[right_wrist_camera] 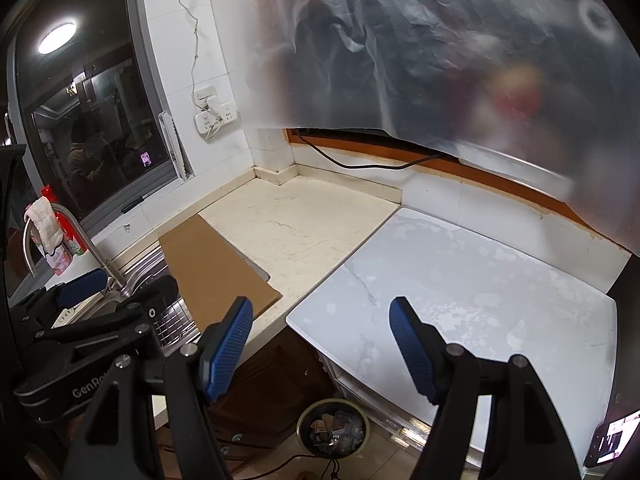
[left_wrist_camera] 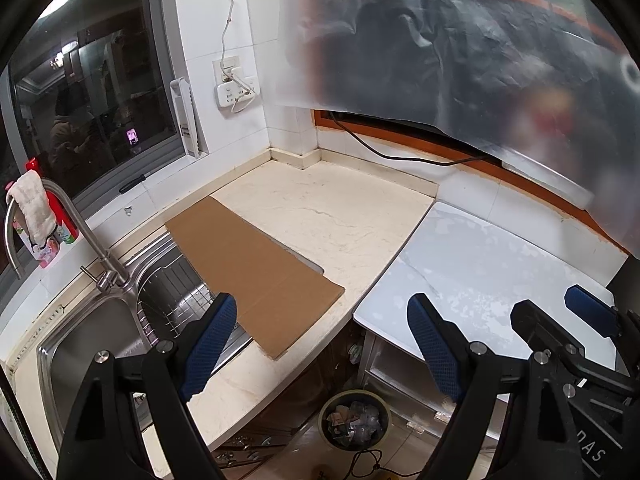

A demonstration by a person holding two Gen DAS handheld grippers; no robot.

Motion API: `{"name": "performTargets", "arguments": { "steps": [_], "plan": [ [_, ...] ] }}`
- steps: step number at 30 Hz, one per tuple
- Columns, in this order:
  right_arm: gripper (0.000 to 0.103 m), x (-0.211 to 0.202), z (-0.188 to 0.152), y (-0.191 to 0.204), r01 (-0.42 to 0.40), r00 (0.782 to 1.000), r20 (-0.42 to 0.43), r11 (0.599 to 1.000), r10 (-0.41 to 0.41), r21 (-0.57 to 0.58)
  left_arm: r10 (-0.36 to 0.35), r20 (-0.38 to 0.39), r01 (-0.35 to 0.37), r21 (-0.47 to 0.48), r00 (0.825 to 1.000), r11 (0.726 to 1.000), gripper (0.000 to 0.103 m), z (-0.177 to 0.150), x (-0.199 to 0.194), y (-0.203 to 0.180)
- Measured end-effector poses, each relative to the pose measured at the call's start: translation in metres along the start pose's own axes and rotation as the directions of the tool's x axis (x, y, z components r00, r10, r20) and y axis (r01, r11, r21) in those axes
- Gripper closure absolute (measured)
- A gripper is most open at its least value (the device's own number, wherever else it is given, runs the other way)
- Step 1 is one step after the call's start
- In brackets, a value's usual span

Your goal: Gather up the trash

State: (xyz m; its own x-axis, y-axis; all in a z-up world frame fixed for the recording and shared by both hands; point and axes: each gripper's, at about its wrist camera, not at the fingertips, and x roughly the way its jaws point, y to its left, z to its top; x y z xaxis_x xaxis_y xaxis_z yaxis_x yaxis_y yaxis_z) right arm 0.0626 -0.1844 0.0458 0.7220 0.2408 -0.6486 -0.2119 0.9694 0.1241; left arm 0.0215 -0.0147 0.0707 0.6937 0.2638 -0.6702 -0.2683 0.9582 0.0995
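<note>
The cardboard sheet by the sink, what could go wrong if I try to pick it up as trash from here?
The cardboard sheet lies flat, so open jaws may only slide over it; the end hanging over the sink probably offers an easier edge to pinch. Lifting that end could swing the sheet into the faucet. The trash bin on the floor looks narrower than the sheet and already holds scraps, so the cardboard may not fit unfolded.

Bare counter [left_wrist_camera: 340,216] ahead; hanging plastic sheet [left_wrist_camera: 460,60] blocks the space above.
</note>
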Motion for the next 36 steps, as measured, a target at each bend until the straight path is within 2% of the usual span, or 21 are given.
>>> {"name": "performTargets", "arguments": {
  "steps": [36],
  "plan": [
    [0.032, -0.004, -0.004, 0.006, 0.002, 1.0, 0.015, 1.0, -0.002, -0.001, -0.003, 0.017, 0.003, 0.011, 1.0, 1.0, 0.017, -0.006, -0.002, 0.011]
  ]
}}
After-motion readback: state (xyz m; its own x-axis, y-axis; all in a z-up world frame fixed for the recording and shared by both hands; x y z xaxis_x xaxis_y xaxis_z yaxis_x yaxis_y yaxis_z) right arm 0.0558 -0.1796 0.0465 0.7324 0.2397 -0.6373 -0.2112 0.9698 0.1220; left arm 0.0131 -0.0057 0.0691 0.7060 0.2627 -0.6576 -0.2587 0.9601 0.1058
